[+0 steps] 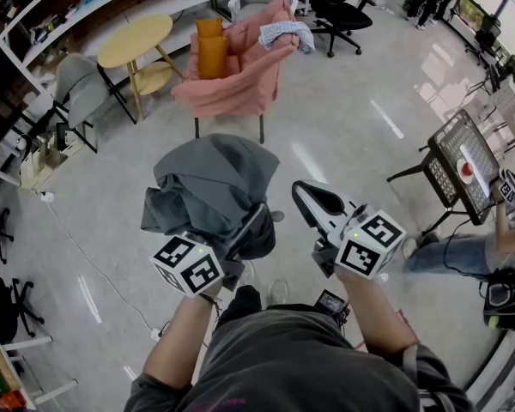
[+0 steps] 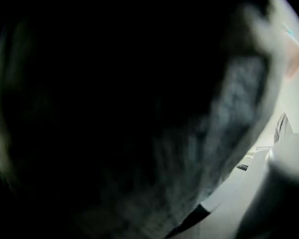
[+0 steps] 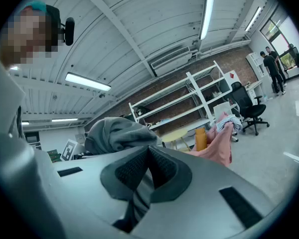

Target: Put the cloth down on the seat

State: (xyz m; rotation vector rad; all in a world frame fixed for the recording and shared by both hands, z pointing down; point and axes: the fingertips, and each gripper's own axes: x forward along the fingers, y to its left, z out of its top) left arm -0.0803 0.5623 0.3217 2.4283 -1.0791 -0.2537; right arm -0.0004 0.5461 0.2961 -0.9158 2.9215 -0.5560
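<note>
Head view: pale glossy floor (image 1: 352, 127) runs all round me. At twelve o'clock stands a pink armchair (image 1: 240, 80) with a yellow cushion (image 1: 211, 50) upright in it and a patterned rag (image 1: 285, 33) over its back; a round yellow table (image 1: 136, 41) sits at eleven, just beside it. The grey cloth (image 1: 210, 174) rides bunched over my left gripper (image 1: 251, 228), well short of the armchair; my right gripper (image 1: 302, 192), at four o'clock of the bundle, is pressed together and empty.

Left gripper view: dark cloth smothers the lens; I cannot tell how those jaws stand.

Right gripper view: the pads meet with nothing between. The cloth heaps at ten o'clock; white shelving (image 3: 189, 96) stands against a brick wall (image 3: 237, 58) at one; strip lights (image 3: 207, 14) hang overhead.
</note>
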